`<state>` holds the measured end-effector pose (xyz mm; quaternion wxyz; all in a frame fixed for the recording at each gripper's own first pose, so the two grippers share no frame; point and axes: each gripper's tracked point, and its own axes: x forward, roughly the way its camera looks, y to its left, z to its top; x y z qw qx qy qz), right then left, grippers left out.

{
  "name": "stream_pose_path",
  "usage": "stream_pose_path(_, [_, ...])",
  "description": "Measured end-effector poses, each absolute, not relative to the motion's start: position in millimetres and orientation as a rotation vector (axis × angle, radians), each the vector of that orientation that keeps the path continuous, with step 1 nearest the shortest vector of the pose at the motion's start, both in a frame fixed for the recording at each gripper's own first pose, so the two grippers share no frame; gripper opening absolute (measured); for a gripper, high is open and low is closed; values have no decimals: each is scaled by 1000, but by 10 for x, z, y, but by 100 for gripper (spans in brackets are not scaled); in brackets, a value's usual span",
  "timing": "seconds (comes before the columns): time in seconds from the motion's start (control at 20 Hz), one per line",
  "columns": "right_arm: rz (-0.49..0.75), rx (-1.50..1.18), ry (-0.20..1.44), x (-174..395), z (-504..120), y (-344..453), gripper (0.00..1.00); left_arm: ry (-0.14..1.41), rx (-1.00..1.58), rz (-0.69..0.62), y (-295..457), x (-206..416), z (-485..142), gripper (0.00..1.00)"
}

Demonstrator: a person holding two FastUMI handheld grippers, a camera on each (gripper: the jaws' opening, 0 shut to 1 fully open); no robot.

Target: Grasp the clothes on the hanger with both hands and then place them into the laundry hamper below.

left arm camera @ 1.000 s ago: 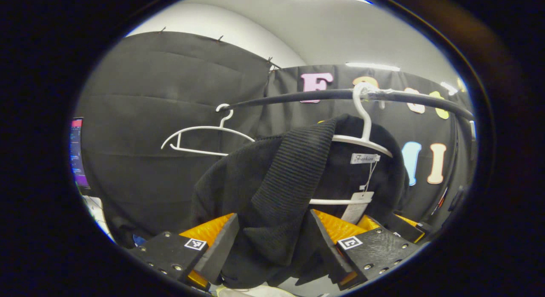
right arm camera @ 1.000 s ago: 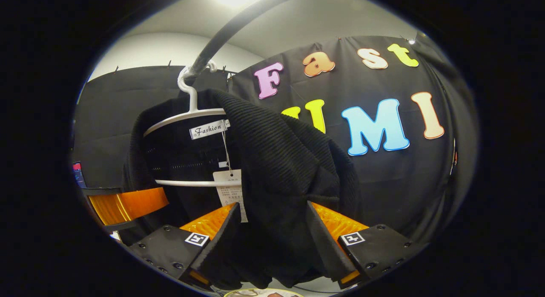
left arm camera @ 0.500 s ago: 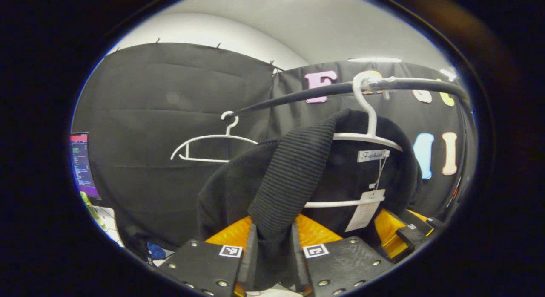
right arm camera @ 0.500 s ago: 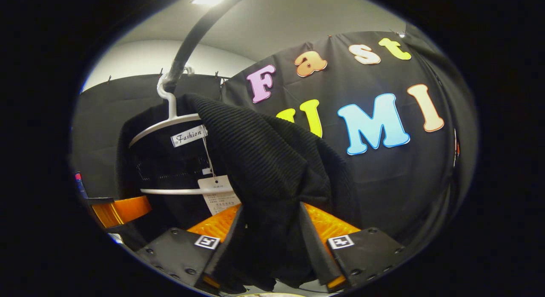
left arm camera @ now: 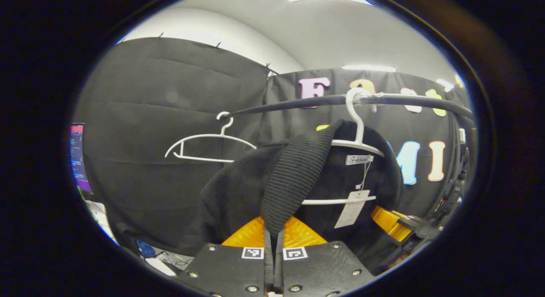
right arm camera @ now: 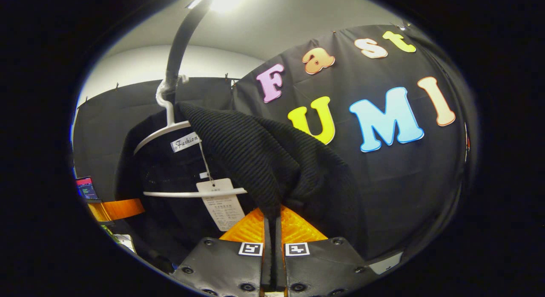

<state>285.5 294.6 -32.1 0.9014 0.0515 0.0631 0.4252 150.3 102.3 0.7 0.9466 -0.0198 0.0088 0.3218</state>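
A black knit garment hangs on a white hanger from a dark rail. A paper tag dangles inside it. My left gripper is shut on the ribbed edge at one shoulder. My right gripper is shut on the ribbed fabric at the other shoulder. In the left gripper view the right gripper shows beyond the garment at lower right. In the right gripper view the left gripper shows at lower left.
An empty white hanger hangs farther along the rail. A lit screen stands at the far left. Black cloth walls close the booth behind the rail.
Both grippers went from open around the ribbed fabric to shut on it. The garment's shoulders are now pinched, and the views shifted slightly.
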Motion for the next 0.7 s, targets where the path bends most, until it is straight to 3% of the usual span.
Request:
stream_pose_path(0.3, [820,73,110,2830,-256,2773,5,2,-37,526,958,1329,173,2])
stream_pose_path(0.35, [814,79,102,2800,-229,2722,0,7,-39,497,936,1317,181,3])
stream_pose_path(0.7, [688,61,79,2809,-152,2569,1,21,0,383,967,1259,241,1])
